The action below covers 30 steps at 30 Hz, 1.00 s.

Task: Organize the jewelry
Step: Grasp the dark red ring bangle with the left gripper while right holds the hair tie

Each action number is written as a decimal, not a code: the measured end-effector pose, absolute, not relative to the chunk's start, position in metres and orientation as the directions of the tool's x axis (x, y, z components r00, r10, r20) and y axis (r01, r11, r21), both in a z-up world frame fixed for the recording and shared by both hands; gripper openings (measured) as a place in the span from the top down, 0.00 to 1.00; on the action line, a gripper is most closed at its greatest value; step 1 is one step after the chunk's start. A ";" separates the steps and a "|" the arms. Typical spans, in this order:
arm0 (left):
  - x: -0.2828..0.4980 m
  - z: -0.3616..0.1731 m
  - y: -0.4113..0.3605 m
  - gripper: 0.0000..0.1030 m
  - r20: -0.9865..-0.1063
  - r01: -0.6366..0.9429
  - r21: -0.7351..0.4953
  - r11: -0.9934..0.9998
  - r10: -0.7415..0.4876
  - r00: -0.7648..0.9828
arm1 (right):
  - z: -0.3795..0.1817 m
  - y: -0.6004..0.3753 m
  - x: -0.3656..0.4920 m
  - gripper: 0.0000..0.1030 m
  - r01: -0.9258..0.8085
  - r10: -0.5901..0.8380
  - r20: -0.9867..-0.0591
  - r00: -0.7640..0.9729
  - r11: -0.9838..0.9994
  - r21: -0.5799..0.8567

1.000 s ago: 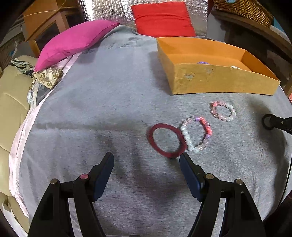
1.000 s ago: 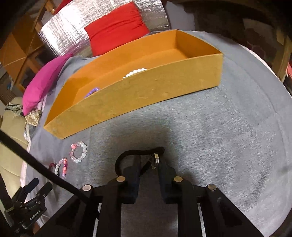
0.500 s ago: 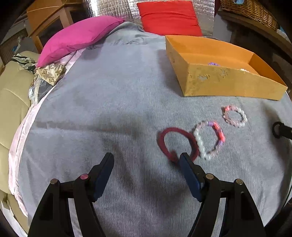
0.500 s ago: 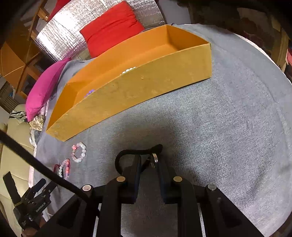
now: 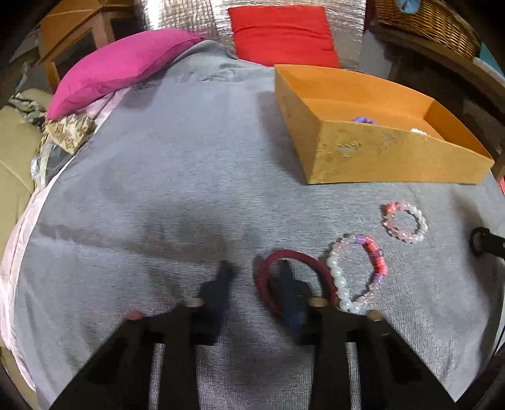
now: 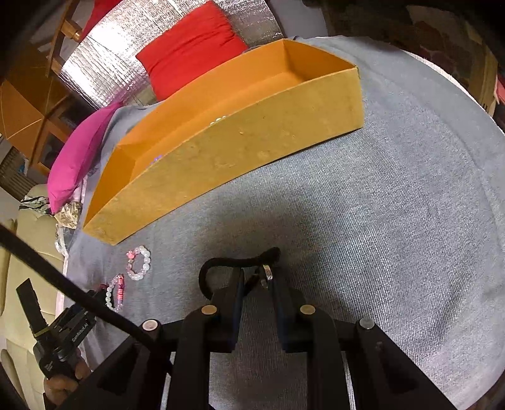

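Two grips at once. Left gripper [image 5: 254,277] closing across red band's [image 5: 293,277] near-left rim on grey cloth [image 5: 189,189]; should pinch rim squarely before lifting. Right gripper [image 6: 257,280] clenched on black cord [image 6: 233,261], near box [image 6: 252,138].

Grey blanket [image 5: 189,164] as landmark: magenta pillow [image 5: 116,67] on its far-left edge, red cushion [image 5: 282,33] at far end against foil sheet [image 5: 202,14], wicker basket [image 5: 426,23] beyond far-right.

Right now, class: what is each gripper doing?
Left gripper: jaws closing around one side of the red band.
Right gripper: shut on a black cord.
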<state>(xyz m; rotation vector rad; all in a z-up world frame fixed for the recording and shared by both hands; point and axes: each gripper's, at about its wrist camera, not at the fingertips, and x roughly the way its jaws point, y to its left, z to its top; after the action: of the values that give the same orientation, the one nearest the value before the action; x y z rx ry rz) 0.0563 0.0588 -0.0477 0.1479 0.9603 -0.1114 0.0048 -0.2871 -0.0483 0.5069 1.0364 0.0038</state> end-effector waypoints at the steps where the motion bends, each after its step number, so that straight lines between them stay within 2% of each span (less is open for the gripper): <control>1: 0.055 -0.048 0.057 0.89 -0.822 0.168 0.081 0.982 -0.030 0.569 | -0.048 -0.287 0.005 0.80 0.232 0.238 -0.820 0.520 0.885 0.404; 9: 0.040 -0.036 0.052 0.93 -0.806 0.180 0.076 0.981 -0.046 0.590 | -0.051 -0.297 0.009 0.78 0.253 0.299 -0.804 0.515 0.842 0.476; 12: 0.033 -0.027 0.060 0.93 -0.790 0.150 0.052 0.987 -0.051 0.611 | -0.052 -0.304 0.007 0.72 0.265 0.334 -0.785 0.522 0.811 0.521; 16: 0.027 -0.017 0.070 0.93 -0.772 0.124 0.022 0.992 -0.062 0.633 | -0.050 -0.306 0.006 0.57 0.266 0.343 -0.769 0.540 0.797 0.542; 17: 0.025 -0.016 0.071 0.93 -0.770 0.118 0.017 0.993 -0.063 0.635 | -0.049 -0.305 0.006 0.56 0.265 0.338 -0.768 0.543 0.799 0.539; 21: 0.022 -0.013 0.075 0.93 -0.768 0.126 0.003 0.992 -0.078 0.636 | -0.049 -0.298 0.007 0.56 0.264 0.308 -0.780 0.545 0.820 0.508; 30: 0.026 -0.022 0.081 0.93 -0.792 0.127 -0.013 0.992 -0.088 0.604 | -0.045 -0.269 0.013 0.57 0.227 0.147 -0.822 0.550 0.921 0.317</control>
<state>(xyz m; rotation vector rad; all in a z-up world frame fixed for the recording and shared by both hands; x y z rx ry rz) 0.0257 0.0811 -0.0220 0.0465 0.9140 -0.1243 0.0131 -0.2687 -0.0446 0.4143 0.9955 -0.0484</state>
